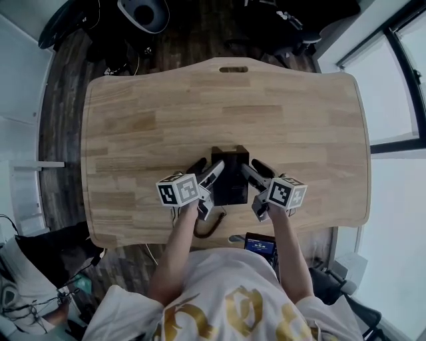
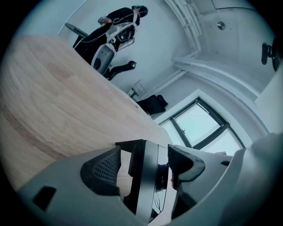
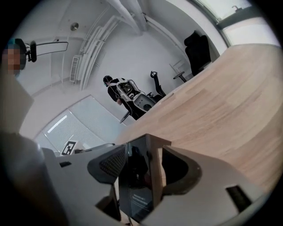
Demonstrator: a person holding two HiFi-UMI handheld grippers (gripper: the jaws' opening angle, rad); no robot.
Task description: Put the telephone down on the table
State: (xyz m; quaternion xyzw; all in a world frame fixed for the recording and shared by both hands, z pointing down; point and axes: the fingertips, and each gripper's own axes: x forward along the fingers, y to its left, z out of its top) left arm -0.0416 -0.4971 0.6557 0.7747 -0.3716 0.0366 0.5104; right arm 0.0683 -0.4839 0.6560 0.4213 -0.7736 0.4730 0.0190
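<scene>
The black telephone point(image 1: 229, 176) rests on the wooden table point(image 1: 200, 106), near its front edge and between my two grippers. My left gripper point(image 1: 205, 170) stands open at the phone's left side. In the left gripper view the phone's edge point(image 2: 148, 176) lies between the jaws with a narrow gap at the left pad point(image 2: 101, 170). My right gripper point(image 1: 256, 170) flanks the phone's right side. In the right gripper view the phone point(image 3: 137, 176) sits between the wide jaws of that gripper point(image 3: 143, 170), and the pads do not seem to press on it.
A dark curled cord point(image 1: 210, 226) hangs over the table's front edge below the phone. A small device with a lit screen point(image 1: 259, 244) is by the person's chest. Office chairs point(image 1: 143, 13) stand beyond the far edge. Windows run along the right.
</scene>
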